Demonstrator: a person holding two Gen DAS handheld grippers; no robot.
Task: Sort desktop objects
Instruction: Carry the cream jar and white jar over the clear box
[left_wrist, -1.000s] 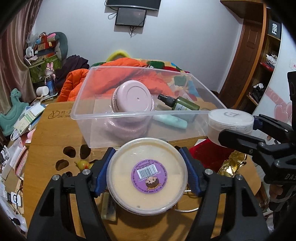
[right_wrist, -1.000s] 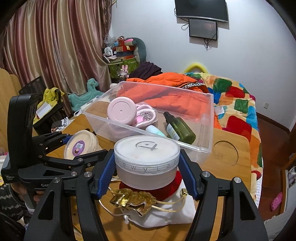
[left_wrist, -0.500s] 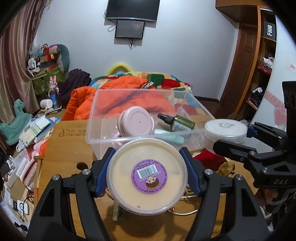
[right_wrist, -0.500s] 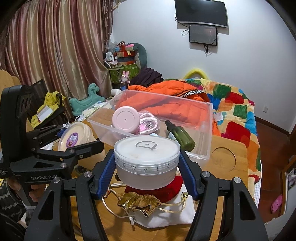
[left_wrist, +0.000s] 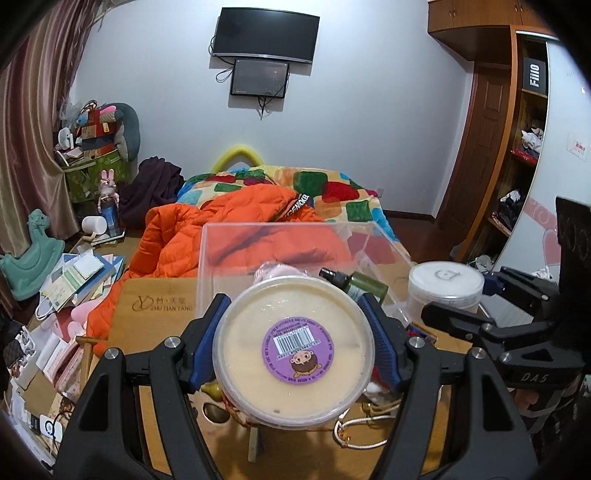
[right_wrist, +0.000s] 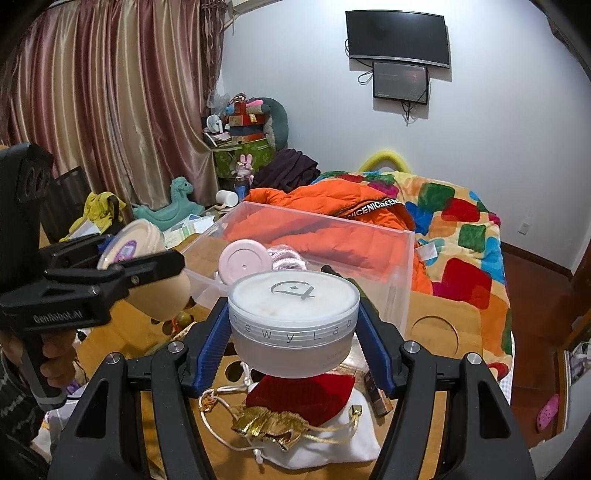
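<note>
- Bedroom clutter behind; wooden tabletop (left_wrist: 155, 306) carries a clear plastic bin (right_wrist: 402, 258) at its far side, bed with an orange jacket (right_wrist: 295, 199) beyond.
- My left hand-held gripper (left_wrist: 293, 349) is clamped on a cream tub (left_wrist: 291, 350) with a purple barcode sticker, held in the air just short of the bin's near wall.
- My right hand-held gripper (right_wrist: 293, 326) grips a frosted round jar (right_wrist: 293, 314), above a red pouch (right_wrist: 299, 391) and a white drawstring bag (right_wrist: 332, 443).
- Already in the bin: pink lidded pot (right_wrist: 243, 260), green spray bottle (left_wrist: 364, 286).
- Step, as I read it: carrying both containers to the bin.
- Next: clear the near rim, come down over a free patch of the bin floor, then open. Both together looks tight; I'd drop one at a time.
</note>
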